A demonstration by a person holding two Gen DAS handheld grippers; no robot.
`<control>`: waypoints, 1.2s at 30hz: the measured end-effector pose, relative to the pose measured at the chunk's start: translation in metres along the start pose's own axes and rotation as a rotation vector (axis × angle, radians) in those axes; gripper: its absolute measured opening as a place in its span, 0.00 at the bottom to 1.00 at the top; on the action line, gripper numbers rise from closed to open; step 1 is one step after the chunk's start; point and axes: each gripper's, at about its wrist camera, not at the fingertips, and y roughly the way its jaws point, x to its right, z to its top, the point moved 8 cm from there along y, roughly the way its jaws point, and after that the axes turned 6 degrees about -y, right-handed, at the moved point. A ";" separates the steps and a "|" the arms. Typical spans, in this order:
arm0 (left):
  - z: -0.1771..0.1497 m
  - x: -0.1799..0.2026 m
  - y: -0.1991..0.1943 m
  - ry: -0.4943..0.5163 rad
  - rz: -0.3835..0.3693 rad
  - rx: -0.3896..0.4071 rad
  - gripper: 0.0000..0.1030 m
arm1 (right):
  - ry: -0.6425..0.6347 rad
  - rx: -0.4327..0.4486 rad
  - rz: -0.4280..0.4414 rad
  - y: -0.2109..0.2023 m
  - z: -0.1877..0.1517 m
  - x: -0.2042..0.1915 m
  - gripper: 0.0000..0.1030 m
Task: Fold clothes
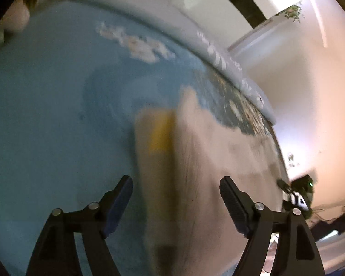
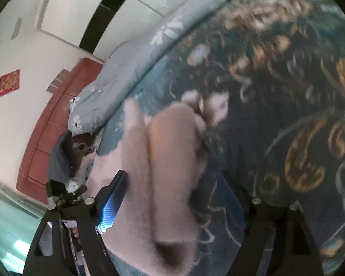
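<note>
A fuzzy pink-beige garment (image 1: 195, 151) with a yellow patch lies on the blue bed sheet (image 1: 46, 115), blurred by motion. My left gripper (image 1: 177, 197) hovers over its near end, jaws wide apart, and the cloth runs between them without either pad pressing on it. In the right wrist view the same garment (image 2: 172, 161) lies bunched on the dark teal patterned bedspread (image 2: 287, 115). My right gripper (image 2: 174, 195) is open around it, with the cloth close to the left pad (image 2: 115, 197) but not clamped. Each view shows the other gripper at its edge.
A light blue duvet (image 2: 126, 69) with white flowers is rolled along the far side of the bed. A red-brown headboard (image 2: 50, 124) stands against a white wall bearing a red square decoration (image 2: 9, 81). The bed edge (image 1: 276, 138) runs at the right.
</note>
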 end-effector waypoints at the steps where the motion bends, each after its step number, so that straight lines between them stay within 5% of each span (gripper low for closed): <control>1: -0.005 -0.001 0.005 -0.010 -0.012 -0.022 0.79 | 0.008 -0.002 0.011 0.004 -0.002 0.000 0.80; 14: -0.013 0.011 0.024 0.008 -0.063 -0.039 1.00 | -0.105 -0.098 0.087 0.056 -0.009 -0.044 0.92; 33: -0.012 0.027 0.039 -0.014 -0.071 -0.067 0.98 | -0.087 -0.096 0.099 0.050 -0.012 -0.039 0.93; 36: -0.013 0.028 0.038 0.019 -0.036 -0.056 0.90 | -0.068 -0.092 0.098 0.049 -0.010 -0.038 0.91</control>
